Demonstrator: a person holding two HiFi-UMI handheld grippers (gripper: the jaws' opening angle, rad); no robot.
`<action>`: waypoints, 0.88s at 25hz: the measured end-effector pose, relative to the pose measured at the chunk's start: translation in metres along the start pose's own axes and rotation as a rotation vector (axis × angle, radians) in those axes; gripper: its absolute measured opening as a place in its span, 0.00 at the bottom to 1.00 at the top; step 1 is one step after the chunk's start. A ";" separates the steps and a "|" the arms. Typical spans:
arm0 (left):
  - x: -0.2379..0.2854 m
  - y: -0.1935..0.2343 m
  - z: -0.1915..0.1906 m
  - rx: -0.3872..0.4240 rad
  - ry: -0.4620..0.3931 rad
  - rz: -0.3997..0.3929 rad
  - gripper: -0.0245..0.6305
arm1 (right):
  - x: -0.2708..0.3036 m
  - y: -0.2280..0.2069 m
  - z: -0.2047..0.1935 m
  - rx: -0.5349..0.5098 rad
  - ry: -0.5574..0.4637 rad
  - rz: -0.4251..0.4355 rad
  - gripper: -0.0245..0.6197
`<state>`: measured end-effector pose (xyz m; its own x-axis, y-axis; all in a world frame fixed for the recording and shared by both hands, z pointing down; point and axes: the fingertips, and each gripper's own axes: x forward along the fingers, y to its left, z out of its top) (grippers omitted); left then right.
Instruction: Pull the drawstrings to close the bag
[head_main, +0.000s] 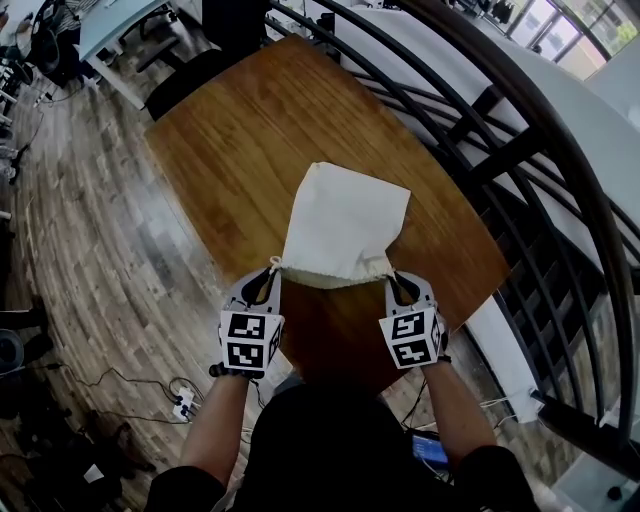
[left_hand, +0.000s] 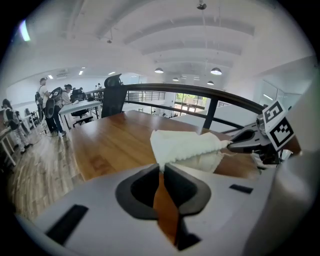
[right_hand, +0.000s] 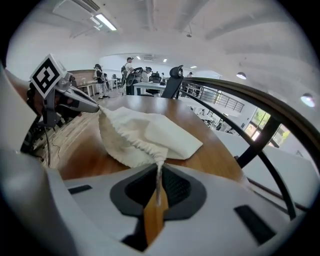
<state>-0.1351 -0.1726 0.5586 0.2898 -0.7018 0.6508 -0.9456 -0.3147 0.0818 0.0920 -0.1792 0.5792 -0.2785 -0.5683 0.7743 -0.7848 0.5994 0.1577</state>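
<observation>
A cream cloth drawstring bag (head_main: 340, 225) lies on the round wooden table (head_main: 240, 130), its gathered mouth toward me. My left gripper (head_main: 272, 270) is shut on the drawstring at the mouth's left corner; in the left gripper view the bag (left_hand: 187, 147) begins right at the closed tips (left_hand: 161, 167). My right gripper (head_main: 392, 275) is shut on the drawstring (right_hand: 159, 176) at the right corner, the white cord running between its pads from the puckered bag (right_hand: 145, 132). The mouth's hem is stretched and ruffled between the two grippers. Each gripper view shows the other gripper (left_hand: 250, 141) (right_hand: 75, 102) at the opposite corner.
A dark curved railing (head_main: 520, 130) runs along the table's far right side. A black chair (head_main: 190, 75) stands at the far edge. Cables and a power strip (head_main: 185, 400) lie on the wood floor at the left. People stand at desks (left_hand: 50, 105) in the distance.
</observation>
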 end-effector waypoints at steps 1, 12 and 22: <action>0.000 0.001 -0.001 -0.004 0.002 0.003 0.10 | -0.002 -0.002 -0.001 0.010 -0.001 -0.008 0.07; -0.001 0.006 0.001 -0.007 -0.017 0.014 0.09 | -0.025 -0.031 -0.005 0.142 -0.032 -0.075 0.03; -0.009 0.032 -0.003 -0.070 -0.011 0.085 0.09 | -0.036 -0.054 -0.026 0.375 -0.054 -0.103 0.03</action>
<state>-0.1684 -0.1742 0.5578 0.2090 -0.7314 0.6491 -0.9748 -0.2083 0.0792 0.1589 -0.1769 0.5587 -0.2087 -0.6498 0.7309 -0.9552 0.2957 -0.0099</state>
